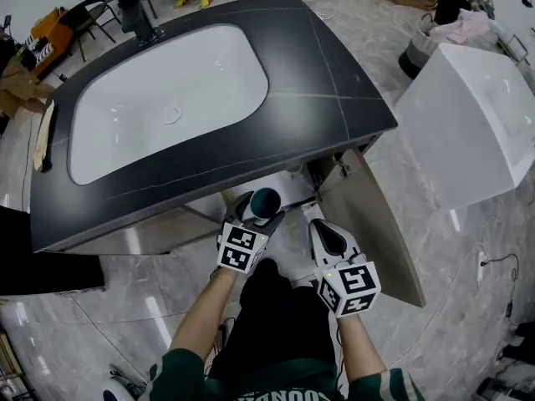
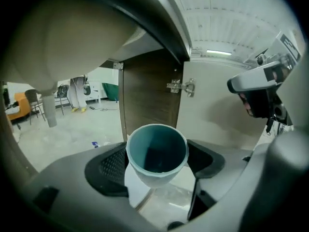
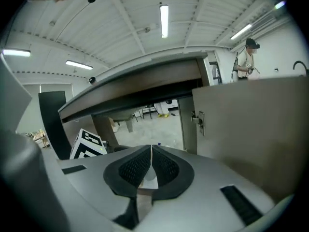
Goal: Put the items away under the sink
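Cup (image 1: 265, 202) is the thing to put away. In the head view it sits in the left gripper (image 1: 257, 214), just under the front edge of the dark counter (image 1: 334, 73), toward the front right corner. The white sink (image 1: 167, 98) is up on top. The cupboard door (image 1: 380, 224) under it is swung open. The right gripper (image 1: 324, 228) waits just beside the left one, near the door.

In the left gripper view the cup fills the middle, and the two black pads (image 2: 110, 166) pinch it, one on each side. It is blue-green inside and pale outside, and its mouth tips toward the camera. Past it you can see the dark wood wall of the cupboard and a metal hinge (image 2: 181, 87).

In the right gripper view the two jaws are pressed together with nothing held between them. The open door and the front edge of the counter are ahead.

I think the cup is light and hard, with smooth sides — so it could slip, and it might chip if it bumps the wood. The best place to hold it looks like the sides, a little under the rim — as it is held now.
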`<state>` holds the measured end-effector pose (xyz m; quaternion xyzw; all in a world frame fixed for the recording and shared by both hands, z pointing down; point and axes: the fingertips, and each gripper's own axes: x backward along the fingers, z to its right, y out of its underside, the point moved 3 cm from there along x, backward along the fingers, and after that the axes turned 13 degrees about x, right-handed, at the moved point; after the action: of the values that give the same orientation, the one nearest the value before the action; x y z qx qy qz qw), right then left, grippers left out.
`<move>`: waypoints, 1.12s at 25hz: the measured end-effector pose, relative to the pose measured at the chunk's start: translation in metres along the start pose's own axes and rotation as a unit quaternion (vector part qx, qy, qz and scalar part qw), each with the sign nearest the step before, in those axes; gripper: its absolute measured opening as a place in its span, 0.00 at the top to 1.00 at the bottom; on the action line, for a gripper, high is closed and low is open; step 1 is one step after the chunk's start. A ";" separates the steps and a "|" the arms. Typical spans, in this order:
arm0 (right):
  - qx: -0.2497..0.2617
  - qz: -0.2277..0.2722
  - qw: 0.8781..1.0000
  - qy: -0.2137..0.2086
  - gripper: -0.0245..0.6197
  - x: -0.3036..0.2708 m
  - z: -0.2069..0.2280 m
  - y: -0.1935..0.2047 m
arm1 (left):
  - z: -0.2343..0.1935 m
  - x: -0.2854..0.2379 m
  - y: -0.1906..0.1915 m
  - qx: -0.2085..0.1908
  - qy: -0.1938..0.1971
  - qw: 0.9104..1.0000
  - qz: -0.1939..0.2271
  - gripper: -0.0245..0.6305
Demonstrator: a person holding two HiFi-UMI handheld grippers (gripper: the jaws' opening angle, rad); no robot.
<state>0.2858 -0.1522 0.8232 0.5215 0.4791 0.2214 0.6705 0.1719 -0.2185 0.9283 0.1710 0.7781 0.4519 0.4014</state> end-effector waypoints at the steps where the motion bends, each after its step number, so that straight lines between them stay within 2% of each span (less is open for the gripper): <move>1: 0.008 0.002 1.000 0.003 0.90 -0.010 0.001 0.011 | -0.009 -0.011 0.009 0.000 -0.007 1.000 0.000 0.38; 5: 0.049 0.017 0.999 0.009 0.90 -0.047 0.005 0.049 | -0.043 -0.055 0.045 -0.004 -0.026 1.000 0.001 0.38; 13: 0.039 0.028 0.999 0.004 0.90 -0.091 0.015 0.104 | -0.085 -0.126 0.088 0.014 -0.043 0.999 0.000 0.38; 21: 0.037 0.023 0.999 0.013 0.90 -0.094 0.022 0.123 | -0.094 -0.161 0.098 0.017 -0.047 0.999 -0.002 0.38; 28: 0.026 0.026 0.999 0.006 0.90 -0.092 0.022 0.130 | -0.087 -0.167 0.093 0.007 -0.041 0.999 0.003 0.38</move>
<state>0.2902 -0.1898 0.9793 0.5498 0.4753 0.2295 0.6474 0.1984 -0.3228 1.1082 0.1944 0.7634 0.4406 0.4305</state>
